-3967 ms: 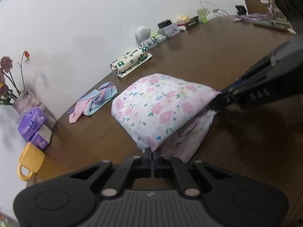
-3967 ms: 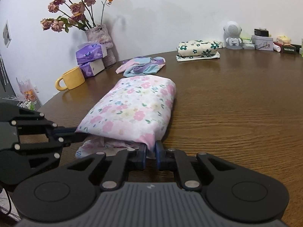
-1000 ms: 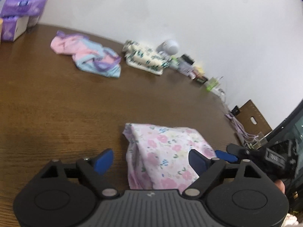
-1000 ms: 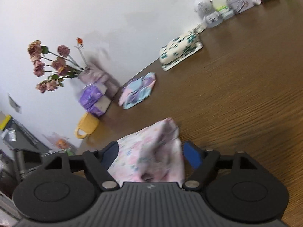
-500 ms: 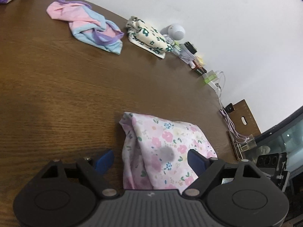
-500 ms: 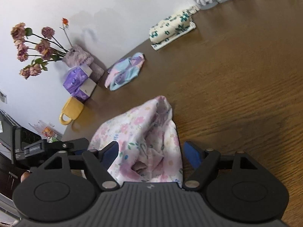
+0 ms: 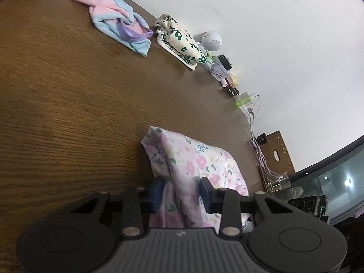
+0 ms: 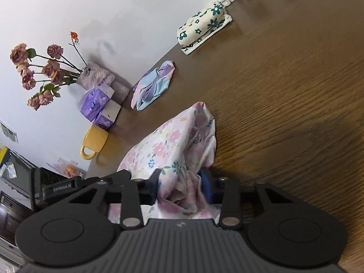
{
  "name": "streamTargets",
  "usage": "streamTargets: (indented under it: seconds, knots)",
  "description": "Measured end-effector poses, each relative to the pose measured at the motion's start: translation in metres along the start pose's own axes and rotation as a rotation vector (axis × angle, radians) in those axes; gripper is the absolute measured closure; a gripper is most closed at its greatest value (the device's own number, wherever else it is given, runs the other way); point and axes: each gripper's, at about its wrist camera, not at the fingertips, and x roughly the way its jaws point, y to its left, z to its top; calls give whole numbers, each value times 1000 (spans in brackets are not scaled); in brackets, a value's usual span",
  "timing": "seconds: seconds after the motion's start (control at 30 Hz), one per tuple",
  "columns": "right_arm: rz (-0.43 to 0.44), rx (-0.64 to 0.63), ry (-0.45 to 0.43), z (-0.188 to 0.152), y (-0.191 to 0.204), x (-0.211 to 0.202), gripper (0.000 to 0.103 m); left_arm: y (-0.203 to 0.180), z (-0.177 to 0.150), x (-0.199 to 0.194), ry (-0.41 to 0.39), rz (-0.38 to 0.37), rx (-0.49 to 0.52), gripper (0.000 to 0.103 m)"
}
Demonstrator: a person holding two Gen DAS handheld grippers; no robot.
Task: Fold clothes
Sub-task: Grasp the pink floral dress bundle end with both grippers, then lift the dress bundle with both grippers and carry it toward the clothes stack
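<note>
A folded pink floral garment (image 7: 200, 159) (image 8: 163, 145) lies as a thick bundle on the brown wooden table (image 7: 68, 104) (image 8: 284, 104). My left gripper (image 7: 180, 192) is shut on one end of it, bunched cloth filling the gap between the blue pads. At the opposite end, my right gripper (image 8: 180, 188) is shut on the layered cloth in the same way. The left gripper's black body shows at the left edge of the right wrist view. The cloth under both grippers' bodies is hidden.
A crumpled pink, blue and purple garment (image 7: 116, 16) (image 8: 154, 84) and a folded cream cloth with green flowers (image 7: 179, 38) (image 8: 204, 22) lie by the wall. A yellow mug (image 8: 94, 141), purple tissue packs (image 8: 97, 104), a flower vase (image 8: 95, 77), a white speaker (image 7: 212, 41) and cables (image 7: 254, 118) line the table's edge.
Both grippers let go of the garment's corners, turned to the bundle's two ends with fingers wide open, and have now closed on the cloth there.
</note>
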Motion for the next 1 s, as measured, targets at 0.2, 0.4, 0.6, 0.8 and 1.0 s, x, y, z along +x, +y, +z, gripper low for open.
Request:
streamTargets:
  seconds: [0.2, 0.4, 0.6, 0.8, 1.0]
  knots:
    - [17, -8, -19, -4, -2, 4, 80, -3, -6, 1, -22, 14, 33, 76]
    - [11, 7, -62, -9, 0, 5, 82, -6, -12, 0, -46, 38, 80, 83]
    - [-63, -111, -97, -15, 21, 4, 85, -22, -23, -3, -99, 100, 154, 87]
    - [-86, -265, -128, -9, 53, -6, 87, -42, -24, -17, -174, 112, 215, 89]
    - [-76, -403, -202, 17, 93, -28, 87, -87, -7, -48, -314, 81, 288, 89]
